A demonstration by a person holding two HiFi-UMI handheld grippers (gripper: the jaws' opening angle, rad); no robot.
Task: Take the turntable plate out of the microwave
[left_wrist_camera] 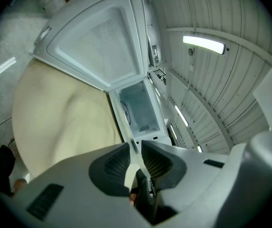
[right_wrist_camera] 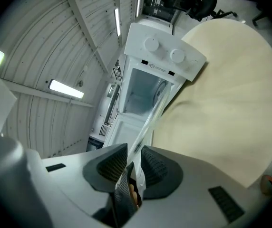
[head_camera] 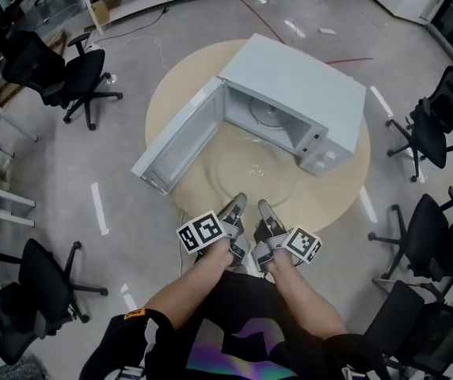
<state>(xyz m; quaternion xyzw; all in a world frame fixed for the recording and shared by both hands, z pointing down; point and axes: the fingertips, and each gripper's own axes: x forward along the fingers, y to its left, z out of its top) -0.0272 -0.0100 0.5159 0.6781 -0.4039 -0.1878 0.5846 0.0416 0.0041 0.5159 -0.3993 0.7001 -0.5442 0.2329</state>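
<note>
While both tongs pinch its rim, the plate seemingly clears the microwave.

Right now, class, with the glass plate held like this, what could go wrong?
1. The left tongs and right tongs pinch only the near rim of the clear turntable plate. Its far side is unsupported, so it might tip or slip.
2. It hangs near the open microwave door; a knock there could chip it.
</note>
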